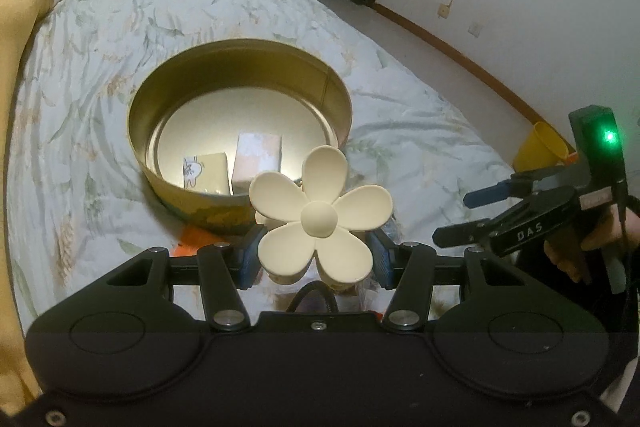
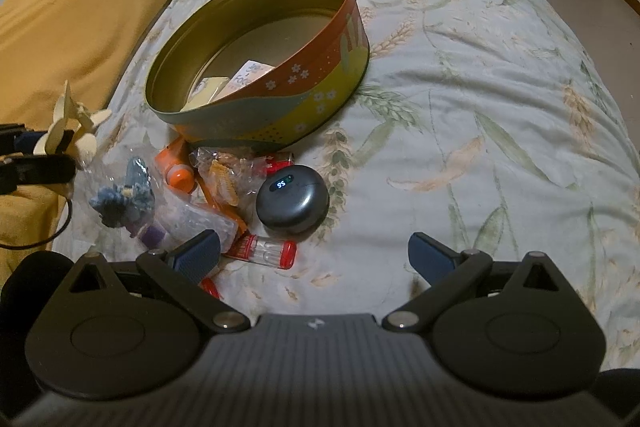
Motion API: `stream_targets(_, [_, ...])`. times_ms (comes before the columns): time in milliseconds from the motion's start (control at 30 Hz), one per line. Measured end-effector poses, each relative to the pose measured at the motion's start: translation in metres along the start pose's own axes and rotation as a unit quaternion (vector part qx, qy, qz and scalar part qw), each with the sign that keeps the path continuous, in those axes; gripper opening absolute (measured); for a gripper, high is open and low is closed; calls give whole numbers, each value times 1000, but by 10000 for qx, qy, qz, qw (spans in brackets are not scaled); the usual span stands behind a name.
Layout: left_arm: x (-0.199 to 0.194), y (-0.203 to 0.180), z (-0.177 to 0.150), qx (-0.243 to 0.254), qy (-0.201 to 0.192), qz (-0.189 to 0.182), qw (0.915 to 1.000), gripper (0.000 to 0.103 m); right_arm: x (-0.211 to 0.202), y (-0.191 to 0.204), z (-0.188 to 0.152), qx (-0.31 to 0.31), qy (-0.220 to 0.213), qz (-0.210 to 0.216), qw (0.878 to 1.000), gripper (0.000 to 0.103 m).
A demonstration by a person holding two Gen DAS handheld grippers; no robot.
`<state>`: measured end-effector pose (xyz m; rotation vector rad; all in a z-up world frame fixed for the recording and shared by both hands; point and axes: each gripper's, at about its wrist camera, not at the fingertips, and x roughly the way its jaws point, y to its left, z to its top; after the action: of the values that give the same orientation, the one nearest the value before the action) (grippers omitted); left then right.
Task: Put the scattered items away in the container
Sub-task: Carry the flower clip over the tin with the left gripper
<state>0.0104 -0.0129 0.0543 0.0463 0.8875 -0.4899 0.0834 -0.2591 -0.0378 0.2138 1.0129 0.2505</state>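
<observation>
The bed (image 2: 480,107) with its leaf-print quilt carries everything, and the round tin (image 2: 256,67) sits open on it, two small paper packets (image 1: 236,171) already lying flat on its floor. Just in front of the tin's near wall is the heap I have yet to clear: a dark round case (image 2: 292,203) with a lit display, a clear red-capped holder (image 2: 264,251), an orange-capped tube (image 2: 176,171), crinkly wrapped sweets (image 2: 228,175) and a blue knitted flower (image 2: 124,199). My left gripper (image 1: 316,255) is clamped on the cream flower hair clip (image 1: 318,215), pads pressing its lower petals from both sides, and it hangs just short of the tin's rim, above the heap. My right gripper (image 2: 316,255) has its jaws spread wide with nothing between them, hovering low over the quilt near the red-capped holder. To finish this step well, I think I should carry the clip forward past the near wall until it is over bare floor beside the packets, lower it inside the rim, then ease the pads apart so it drops without bouncing out. The clip is light and springy, so I would let go low.
</observation>
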Motion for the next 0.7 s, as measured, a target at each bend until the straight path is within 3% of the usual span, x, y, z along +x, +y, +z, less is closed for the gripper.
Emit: stream_targets(700, [3, 16, 40, -143, -177, 214, 9995, 50, 1, 1, 0, -10, 6, 33, 10000, 103])
